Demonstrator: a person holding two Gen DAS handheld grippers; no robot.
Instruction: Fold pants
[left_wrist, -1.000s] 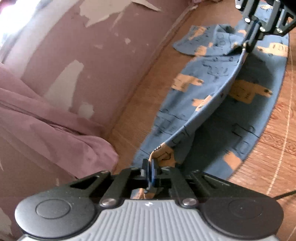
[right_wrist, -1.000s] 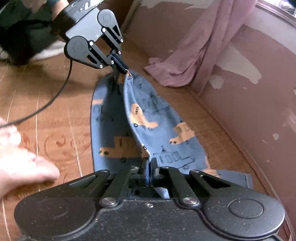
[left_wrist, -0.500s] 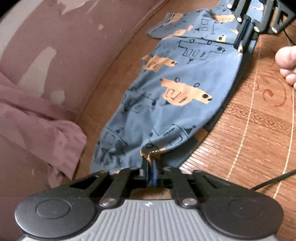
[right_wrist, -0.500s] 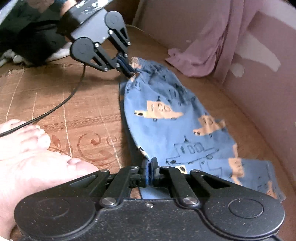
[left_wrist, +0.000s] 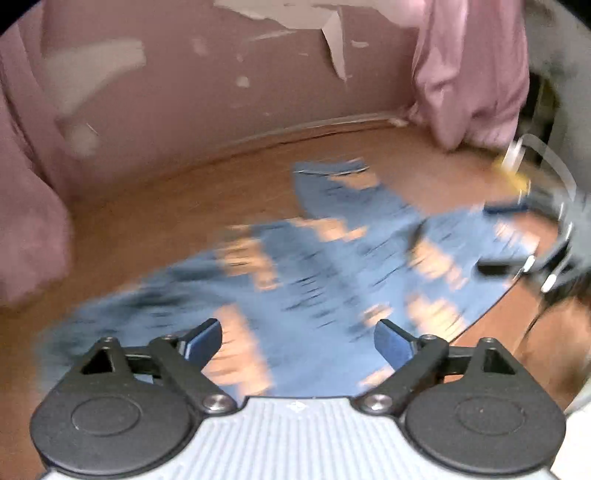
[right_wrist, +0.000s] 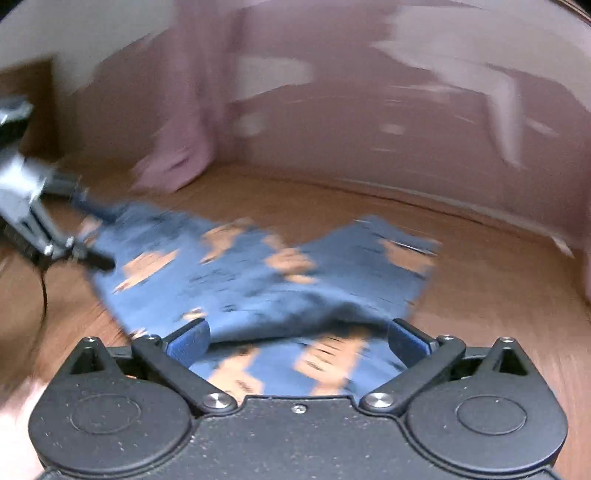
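The blue pants (left_wrist: 325, 273) with orange prints lie flat on the brown floor, folded lengthwise; both views are motion-blurred. My left gripper (left_wrist: 297, 341) is open just above their near edge, nothing between its blue pads (left_wrist: 203, 341). At the far right of the left wrist view the right gripper (left_wrist: 502, 236) also stands open over the cloth. In the right wrist view my right gripper (right_wrist: 297, 341) is open above the pants (right_wrist: 258, 280), where a raised fold crosses in front of it. The left gripper (right_wrist: 90, 236) shows at the far left, open at the cloth's edge.
A pink wall (left_wrist: 221, 85) with peeling paint runs behind the pants. Pink curtain cloth (left_wrist: 469, 74) hangs to the floor at the right, and more (left_wrist: 26, 221) at the left. A black cable (right_wrist: 43, 291) lies on the floor at the left in the right wrist view.
Both grippers have let go of the pants and opened. Both cameras have swung to face the wall, and the pants now lie flat on the floor.
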